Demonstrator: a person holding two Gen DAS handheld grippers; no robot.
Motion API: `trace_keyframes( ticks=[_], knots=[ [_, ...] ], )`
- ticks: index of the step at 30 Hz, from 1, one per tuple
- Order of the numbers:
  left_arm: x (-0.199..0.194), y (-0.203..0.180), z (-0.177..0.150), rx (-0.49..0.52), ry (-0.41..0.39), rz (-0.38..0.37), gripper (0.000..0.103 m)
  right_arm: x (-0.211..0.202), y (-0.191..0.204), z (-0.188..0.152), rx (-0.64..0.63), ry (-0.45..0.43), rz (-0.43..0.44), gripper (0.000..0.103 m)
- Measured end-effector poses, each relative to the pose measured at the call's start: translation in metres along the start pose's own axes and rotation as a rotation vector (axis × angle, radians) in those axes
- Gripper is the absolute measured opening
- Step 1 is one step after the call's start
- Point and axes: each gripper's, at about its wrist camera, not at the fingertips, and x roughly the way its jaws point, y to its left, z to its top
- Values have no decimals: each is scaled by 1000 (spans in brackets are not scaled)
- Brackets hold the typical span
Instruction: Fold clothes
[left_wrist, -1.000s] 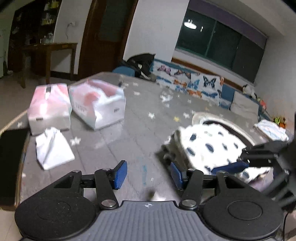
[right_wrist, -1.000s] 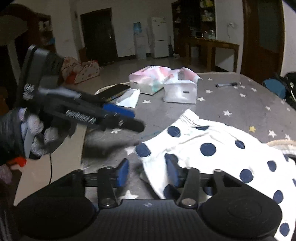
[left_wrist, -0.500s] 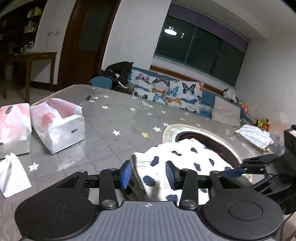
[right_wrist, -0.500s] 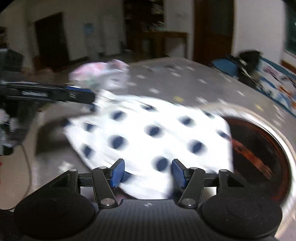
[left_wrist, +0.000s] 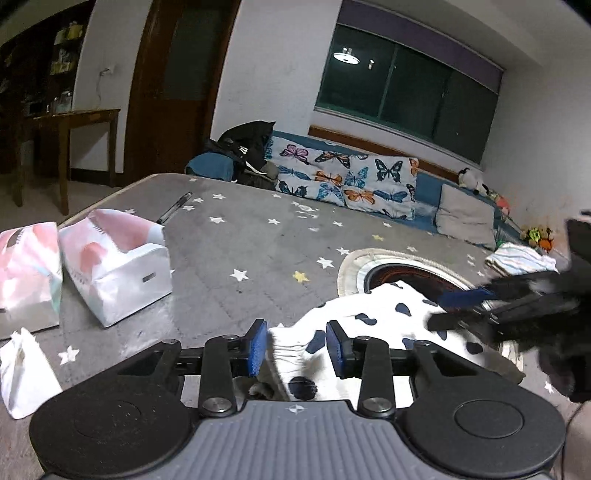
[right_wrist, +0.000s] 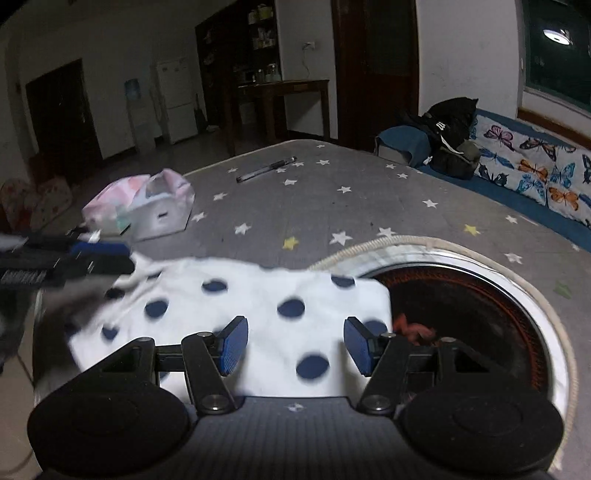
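— Since a second ago, both grippers have closed in on the polka-dot garment (right_wrist: 266, 295); before, it lay further ahead.

— The left gripper (left_wrist: 297, 341)?

— Fingers spread, the garment's bunched corner between them, unpinched. The right gripper (right_wrist: 295, 343) is spread wider above the cloth.

— Differences?

— Only the right view shows the garment's far edge overhanging the round opening (right_wrist: 476, 310). Open starred table cover (left_wrist: 236, 236) lies beyond; tissue packs (left_wrist: 114, 262) sit left.

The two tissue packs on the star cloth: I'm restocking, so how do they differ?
In the left wrist view, the nearer tissue pack has its top torn wide open and a plain white front; the farther tissue pack at the frame's edge looks closed, with pink print down its face. Both are soft packs standing side by side.
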Motion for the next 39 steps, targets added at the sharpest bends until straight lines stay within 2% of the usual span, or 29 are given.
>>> trace_keyframes(
  ticks=[4,6,10,14,19,22,25,28,33,35,39],
  knots=[
    [15,6,-4,-17,49,24,38,29,-5,4,24,29,-23,60],
    [20,11,-7,-35,71,31,42,40,-6,3,22,50,-42,61],
    [11,13,-6,-57,51,27,47,28,2,0,-12,38,-42,65],
    [1,14,-5,-95,48,24,51,1,31,-6,-155,8,-19,67],
    [-12,16,-8,-166,48,41,58,-29,87,-22,-388,-5,90,67],
    [-18,21,-7,-228,48,48,62,-34,119,-33,-521,12,133,67],
    [-25,25,-7,-281,46,37,64,-27,145,-44,-647,26,138,63],
    [-29,25,-9,-317,53,20,67,-14,164,-51,-755,41,110,55],
    [-27,31,-16,-418,94,-31,68,4,183,-54,-882,74,73,48],
    [-24,33,-20,-457,113,-51,68,9,188,-55,-920,84,63,45],
    [-18,39,-26,-540,145,-76,71,13,190,-54,-922,79,69,31]
  ],
)
